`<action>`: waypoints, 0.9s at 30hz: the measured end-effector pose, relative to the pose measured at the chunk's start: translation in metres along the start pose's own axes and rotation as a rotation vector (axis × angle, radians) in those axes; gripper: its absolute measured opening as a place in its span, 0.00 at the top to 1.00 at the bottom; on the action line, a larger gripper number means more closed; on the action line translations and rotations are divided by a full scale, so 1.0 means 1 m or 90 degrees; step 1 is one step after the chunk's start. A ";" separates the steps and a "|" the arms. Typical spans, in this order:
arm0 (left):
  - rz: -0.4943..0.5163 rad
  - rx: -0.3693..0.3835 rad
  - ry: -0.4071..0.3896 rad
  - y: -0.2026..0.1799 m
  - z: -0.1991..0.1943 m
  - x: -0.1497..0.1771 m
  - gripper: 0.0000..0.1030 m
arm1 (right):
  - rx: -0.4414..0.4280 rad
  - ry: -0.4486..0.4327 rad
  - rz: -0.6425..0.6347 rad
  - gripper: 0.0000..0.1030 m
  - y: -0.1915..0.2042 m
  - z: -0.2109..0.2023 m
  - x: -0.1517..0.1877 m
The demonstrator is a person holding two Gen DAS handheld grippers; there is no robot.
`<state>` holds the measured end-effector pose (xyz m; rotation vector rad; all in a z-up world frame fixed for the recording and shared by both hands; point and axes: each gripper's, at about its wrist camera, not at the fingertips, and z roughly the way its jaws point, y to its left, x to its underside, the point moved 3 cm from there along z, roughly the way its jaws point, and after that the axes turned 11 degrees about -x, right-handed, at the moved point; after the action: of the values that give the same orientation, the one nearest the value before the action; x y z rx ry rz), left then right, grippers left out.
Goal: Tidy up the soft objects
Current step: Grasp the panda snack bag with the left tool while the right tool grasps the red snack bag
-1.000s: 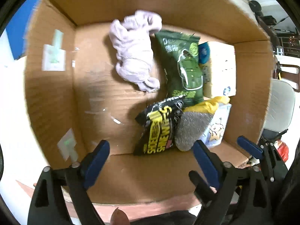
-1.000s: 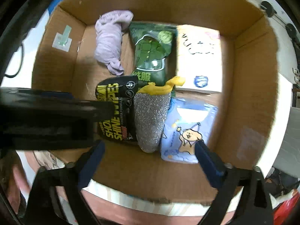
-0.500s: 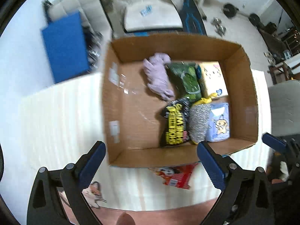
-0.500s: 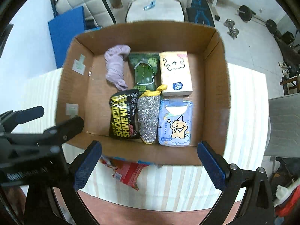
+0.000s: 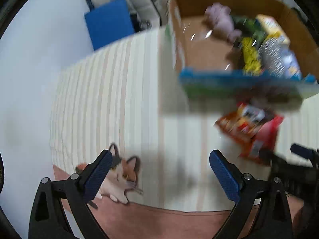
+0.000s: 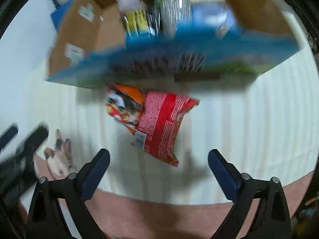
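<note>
A red and orange snack bag [image 6: 161,123] lies flat on the striped cloth, just in front of the cardboard box [image 6: 79,39]. My right gripper [image 6: 159,155] hangs over the bag's near end. Its jaws are closing, the bag's near corner shows between them, and the pads are clear of it. In the left wrist view the same bag [image 5: 253,131] sits off to the right. My left gripper [image 5: 160,157] stands open over bare cloth. The box [image 5: 175,39] holds a lilac cloth [image 5: 221,22], a black and yellow wipes pack [image 5: 249,57] and other blurred soft packs.
The striped cloth [image 5: 109,99] covers the table, with a pink border along its near edge. A cat picture [image 5: 121,175] is by the left gripper's left finger. A blue pad [image 5: 109,23] leans at the back left. Both views are motion-blurred.
Both grippers have drawn back from above the box toward the table's near edge, so the box now fills only the top of each view. The red bag has come under the right gripper.
</note>
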<state>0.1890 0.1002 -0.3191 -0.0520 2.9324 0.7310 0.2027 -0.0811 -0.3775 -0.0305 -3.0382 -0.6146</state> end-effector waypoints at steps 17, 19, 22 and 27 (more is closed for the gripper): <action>0.155 0.096 -0.022 -0.091 0.016 -0.025 0.03 | 0.063 0.030 0.045 0.48 -0.090 -0.012 0.045; 0.159 0.116 -0.005 -0.105 0.021 -0.030 0.03 | 0.053 0.032 0.070 0.48 -0.111 -0.019 0.051; 0.157 0.134 0.021 -0.123 0.030 -0.039 0.03 | 0.012 0.014 0.115 0.22 -0.133 -0.026 0.054; 0.138 0.151 0.053 -0.143 0.041 -0.048 0.07 | 0.001 -0.012 0.151 0.17 -0.150 -0.033 0.055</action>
<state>0.2499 -0.0066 -0.4155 0.2666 3.1151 0.4094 0.1450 -0.2316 -0.4027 -0.3921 -2.9873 -0.5951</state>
